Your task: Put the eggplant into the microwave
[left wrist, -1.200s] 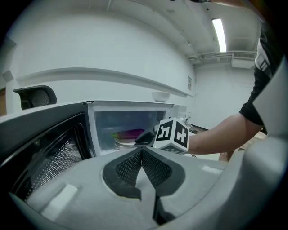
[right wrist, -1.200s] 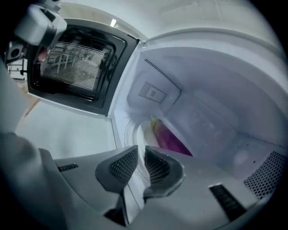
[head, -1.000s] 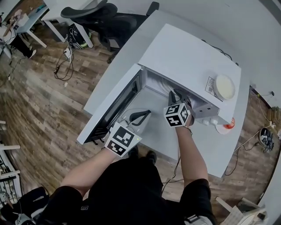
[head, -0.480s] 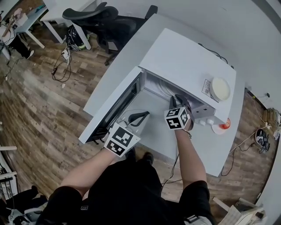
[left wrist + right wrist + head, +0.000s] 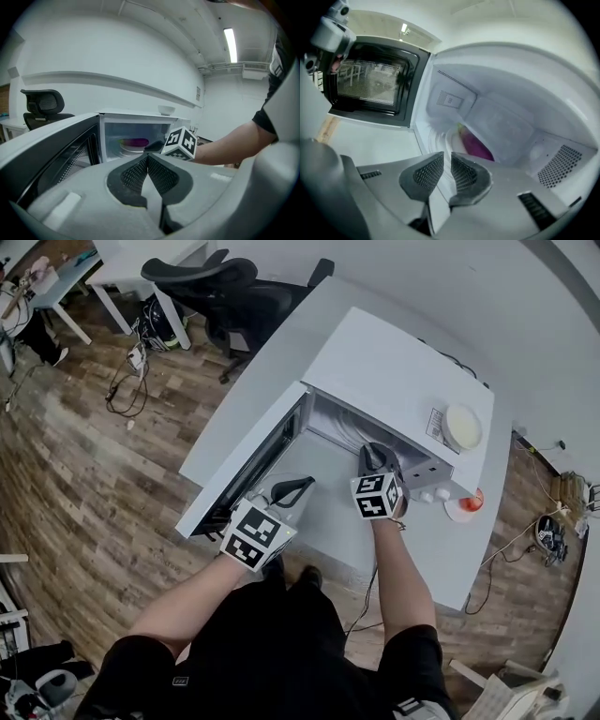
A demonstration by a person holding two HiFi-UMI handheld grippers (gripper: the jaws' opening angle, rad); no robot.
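Observation:
The purple eggplant (image 5: 476,144) lies on the glass turntable inside the open white microwave (image 5: 394,371); it also shows in the left gripper view (image 5: 136,142). My right gripper (image 5: 446,159) hovers at the microwave's mouth (image 5: 375,457). Its jaws stand a narrow gap apart with nothing between them, and the eggplant lies beyond the tips. My left gripper (image 5: 147,157) hangs in front of the open door (image 5: 298,487), its pads touching at the tips and holding nothing.
The microwave door (image 5: 253,470) swings out to the left, close to my left gripper. A white bowl (image 5: 461,426) sits on top of the microwave. A small red-and-white dish (image 5: 466,505) rests on the white table (image 5: 450,559). A black office chair (image 5: 234,282) stands behind.
Both grippers have shifted only a little in front of the microwave. The eggplant stays on the turntable, and neither pair of jaws has changed.

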